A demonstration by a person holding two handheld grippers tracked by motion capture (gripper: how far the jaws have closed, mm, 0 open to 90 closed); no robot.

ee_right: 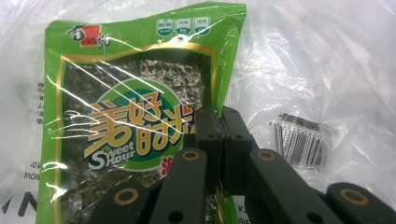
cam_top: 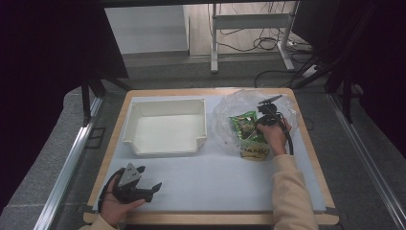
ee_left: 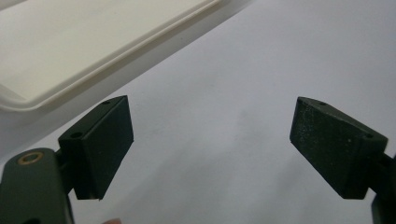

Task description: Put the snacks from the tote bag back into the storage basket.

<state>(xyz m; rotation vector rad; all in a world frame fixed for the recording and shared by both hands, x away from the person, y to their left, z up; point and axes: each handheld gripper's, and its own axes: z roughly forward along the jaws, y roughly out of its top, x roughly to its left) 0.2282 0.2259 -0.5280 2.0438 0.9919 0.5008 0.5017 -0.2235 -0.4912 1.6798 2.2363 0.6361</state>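
My right gripper (ee_right: pixel 219 122) has its jaws pinched on the right edge of the green seaweed snack packet (ee_right: pixel 135 121) inside the clear plastic bag (cam_top: pixel 230 108), white tray (cam_top: pixel 165 125) off left, left gripper (ee_left: pixel 210 140) spread and idle.

Overhead light falls evenly on the white table (cam_top: pixel 215 182); the surroundings lie in deep shadow. Glare streaks the clear plastic bag (ee_right: pixel 327 60). The left gripper view is soft, its near jaws blurred.
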